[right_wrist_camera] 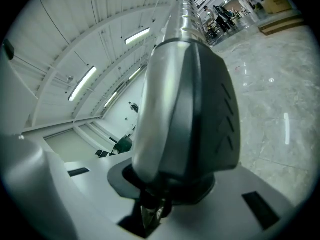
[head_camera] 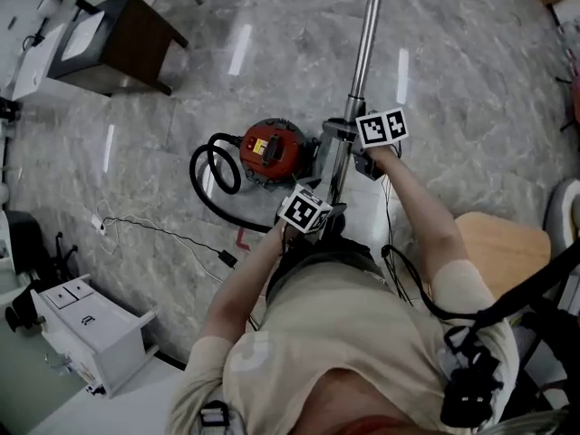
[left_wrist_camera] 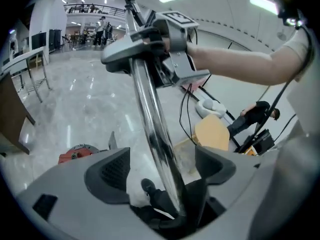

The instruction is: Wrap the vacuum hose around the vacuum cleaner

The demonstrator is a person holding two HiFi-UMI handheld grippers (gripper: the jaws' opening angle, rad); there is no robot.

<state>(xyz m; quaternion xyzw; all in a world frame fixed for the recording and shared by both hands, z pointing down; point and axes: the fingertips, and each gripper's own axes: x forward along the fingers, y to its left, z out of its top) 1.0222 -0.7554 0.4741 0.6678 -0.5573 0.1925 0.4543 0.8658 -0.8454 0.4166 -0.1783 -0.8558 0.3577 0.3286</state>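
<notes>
Left tool (left_wrist_camera: 160, 170) is spread as wide as it goes. The shiny metal tube (left_wrist_camera: 152, 124) runs up between the pads (left_wrist_camera: 107, 176) and neither one presses on it as far as I can see, so it's holding nothing. Right tool (head_camera: 343, 136) is doing the work, clamped on the grey plastic handle (right_wrist_camera: 190, 109) higher up the tube. In the head view the tube carries on toward 12 o'clock.

From the left tool, the red vacuum cleaner (head_camera: 270, 148) sits on the floor (head_camera: 453, 53) at about 11 o'clock. The black hose (head_camera: 194, 169) lies in a loose loop off its 9 o'clock side and curves back toward the person's feet. Looks to me like none of it is wound round the body yet. A thin cord (head_camera: 224, 258) trails over the floor further out at 9 o'clock.

My take on doing this bit right: the right tool is the only grip on the tube, so keep that squeeze firm and the tube steady while the left one comes off sideways without dragging a pad along the metal. Then take the hose low on the loop, close to the cleaner, and lay it round the body in even turns with no kinks. I'd also watch that the loop doesn't scoop up that cord, or it'll get wound in too.
</notes>
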